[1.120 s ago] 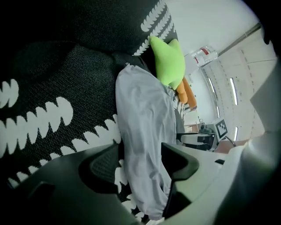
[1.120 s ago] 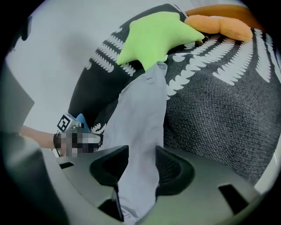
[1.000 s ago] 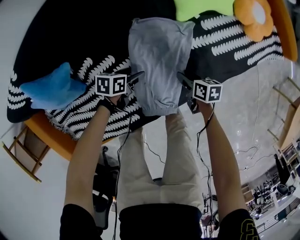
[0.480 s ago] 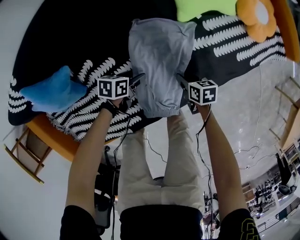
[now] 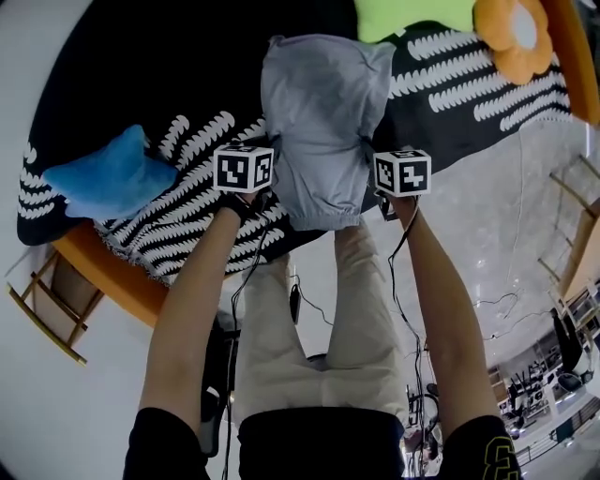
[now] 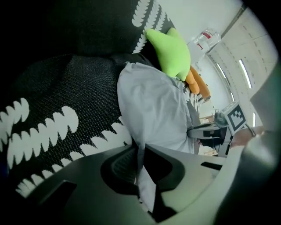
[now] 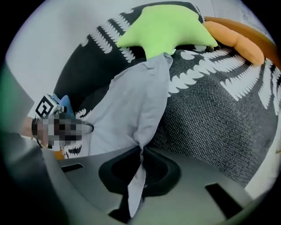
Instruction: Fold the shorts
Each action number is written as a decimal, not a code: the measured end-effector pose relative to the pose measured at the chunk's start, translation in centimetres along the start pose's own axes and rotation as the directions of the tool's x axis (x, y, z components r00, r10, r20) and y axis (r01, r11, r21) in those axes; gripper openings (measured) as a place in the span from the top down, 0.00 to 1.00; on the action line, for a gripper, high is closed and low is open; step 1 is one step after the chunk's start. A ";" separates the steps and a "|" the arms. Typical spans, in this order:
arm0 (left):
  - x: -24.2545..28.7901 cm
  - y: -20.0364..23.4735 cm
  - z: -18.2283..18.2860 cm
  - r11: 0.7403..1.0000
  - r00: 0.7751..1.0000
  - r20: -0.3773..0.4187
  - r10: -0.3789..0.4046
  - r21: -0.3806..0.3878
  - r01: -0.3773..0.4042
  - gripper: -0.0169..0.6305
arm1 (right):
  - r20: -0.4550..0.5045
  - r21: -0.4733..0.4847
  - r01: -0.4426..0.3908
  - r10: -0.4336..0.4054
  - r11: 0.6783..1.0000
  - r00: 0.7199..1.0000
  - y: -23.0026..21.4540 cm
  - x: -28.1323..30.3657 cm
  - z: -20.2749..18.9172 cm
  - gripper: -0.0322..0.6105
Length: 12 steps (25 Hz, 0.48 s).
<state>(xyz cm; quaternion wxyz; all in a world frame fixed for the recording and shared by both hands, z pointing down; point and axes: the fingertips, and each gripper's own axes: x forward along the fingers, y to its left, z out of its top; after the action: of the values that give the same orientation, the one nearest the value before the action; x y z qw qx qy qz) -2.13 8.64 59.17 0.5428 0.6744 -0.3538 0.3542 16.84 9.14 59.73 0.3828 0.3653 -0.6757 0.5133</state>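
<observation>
Pale floor [image 5: 487, 216], wooden chair [image 5: 47, 319] at near left. Round orange-rimmed surface [image 5: 103, 272] w/ black cover [image 5: 187, 216], white leaf-like pattern.

Grey shorts [image 5: 319, 103] lie lengthwise mid-cover, running near to far, gathered end nearest and reaching the cover's near edge.

Blue cushion [image 5: 108, 178] on left, well apart from shorts. Lime-green star cushion [image 5: 408, 14] at far side, just beyond shorts' far end. Orange flower cushion [image 5: 516, 37] at far right.

Person stands at near edge, arms out.

L gripper [image 6: 139, 154]: on shorts' left edge near the gathered end, jaws closing, a pleat of grey fabric pinched btwn pads.

R gripper [image 7: 141, 151]: on right edge opposite, jaws closing to nearly together, clamped on a thin fold of same fabric.

Both point steeply down.
</observation>
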 end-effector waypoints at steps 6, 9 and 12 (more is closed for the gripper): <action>-5.0 -1.1 0.3 0.985 0.987 0.128 -0.096 -0.128 0.112 0.94 | 0.079 0.088 -0.120 0.113 0.989 0.990 2.6 -3.2 0.5 0.90; -6.3 -3.7 0.4 0.981 0.977 0.148 -0.156 -0.091 0.170 0.94 | 0.135 0.134 -0.171 0.153 0.976 0.979 2.3 -5.4 0.5 0.90; -6.8 -5.8 -0.9 0.974 0.967 0.176 -0.184 -0.101 0.204 0.94 | 0.165 0.146 -0.202 0.178 0.968 0.970 1.3 -7.5 -0.6 0.90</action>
<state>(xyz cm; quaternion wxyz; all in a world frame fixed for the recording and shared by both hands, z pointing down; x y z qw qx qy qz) -0.57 11.06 50.66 0.5825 0.6995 -0.3503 0.2206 19.08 10.73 52.55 0.2488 0.3663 -0.6906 0.5718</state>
